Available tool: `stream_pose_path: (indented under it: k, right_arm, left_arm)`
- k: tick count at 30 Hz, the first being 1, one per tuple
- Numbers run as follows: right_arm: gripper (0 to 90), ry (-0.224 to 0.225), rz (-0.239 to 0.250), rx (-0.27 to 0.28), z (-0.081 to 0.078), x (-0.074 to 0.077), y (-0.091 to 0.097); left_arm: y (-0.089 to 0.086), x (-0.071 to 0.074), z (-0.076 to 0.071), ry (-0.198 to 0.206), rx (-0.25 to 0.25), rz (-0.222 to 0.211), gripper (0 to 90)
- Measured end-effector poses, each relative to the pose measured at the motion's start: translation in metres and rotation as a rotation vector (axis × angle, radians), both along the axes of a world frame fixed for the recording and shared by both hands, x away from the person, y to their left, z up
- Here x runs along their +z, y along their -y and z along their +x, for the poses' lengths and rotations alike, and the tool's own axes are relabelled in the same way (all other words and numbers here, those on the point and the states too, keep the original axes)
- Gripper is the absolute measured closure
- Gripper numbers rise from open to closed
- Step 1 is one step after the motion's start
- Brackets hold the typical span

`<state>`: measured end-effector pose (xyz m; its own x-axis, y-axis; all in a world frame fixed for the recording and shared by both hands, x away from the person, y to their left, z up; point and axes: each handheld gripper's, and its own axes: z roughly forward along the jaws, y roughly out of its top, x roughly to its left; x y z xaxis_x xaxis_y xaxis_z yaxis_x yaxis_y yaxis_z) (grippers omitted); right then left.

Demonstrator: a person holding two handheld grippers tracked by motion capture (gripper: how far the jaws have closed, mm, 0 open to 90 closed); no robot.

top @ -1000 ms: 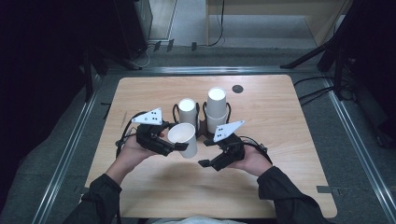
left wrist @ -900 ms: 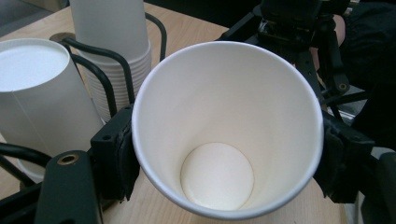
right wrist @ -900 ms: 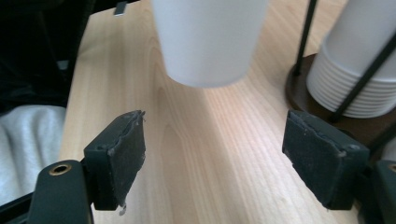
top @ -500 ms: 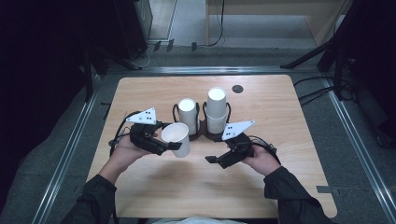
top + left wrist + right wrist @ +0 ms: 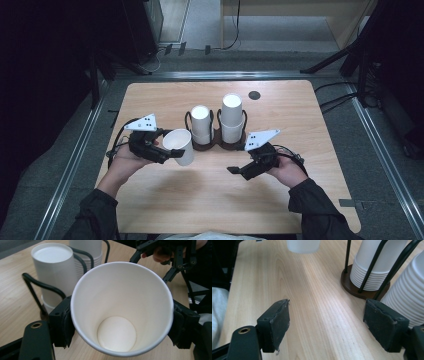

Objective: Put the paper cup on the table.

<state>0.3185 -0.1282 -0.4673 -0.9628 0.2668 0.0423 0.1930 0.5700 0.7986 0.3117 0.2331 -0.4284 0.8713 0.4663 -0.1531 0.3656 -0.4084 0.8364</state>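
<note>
A white paper cup [image 5: 180, 145] hangs above the table left of the cup rack, and my left gripper [image 5: 169, 153] is shut on its sides. In the left gripper view the cup [image 5: 122, 305] faces me mouth first, empty, with a black pad on each side. Two stacks of white cups [image 5: 202, 124] [image 5: 232, 117] stand upside down in a dark wire rack [image 5: 219, 145]. My right gripper [image 5: 235, 171] hovers in front of the rack's right end, open. In the right gripper view its jaws [image 5: 329, 325] hold nothing, and the stacks [image 5: 374, 267] stand to the right.
A small dark disc [image 5: 254, 95] lies near the table's far edge. The wooden table [image 5: 210, 200] has bare room between the rack and the person. Metal rails run along both sides of the table.
The left gripper has carried the cup to the left, away from the rack. The right gripper has drifted right and a little toward the person, still open.
</note>
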Motion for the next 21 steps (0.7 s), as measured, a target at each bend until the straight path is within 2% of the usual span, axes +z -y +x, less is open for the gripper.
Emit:
stream_pose_path:
  k: [7,12,17,21]
  right_arm:
    - [21.5,-0.007,-0.009,-0.003,0.002,-0.001,0.004]
    - [21.5,-0.039,-0.005,0.003,0.006,-0.004,0.007]
    - [21.5,-0.052,-0.039,-0.017,0.012,-0.011,0.009]
    - [21.4,-0.060,-0.040,-0.036,0.015,-0.012,0.012]
  left_arm:
    - [-0.020,-0.004,0.002,-0.012,0.060,0.010,22.1]
    - [-0.035,-0.009,0.005,-0.016,0.117,0.018,22.1]
    - [-0.045,-0.015,0.010,-0.013,0.164,0.042,22.1]
    - [-0.054,-0.020,0.016,-0.018,0.191,0.048,22.1]
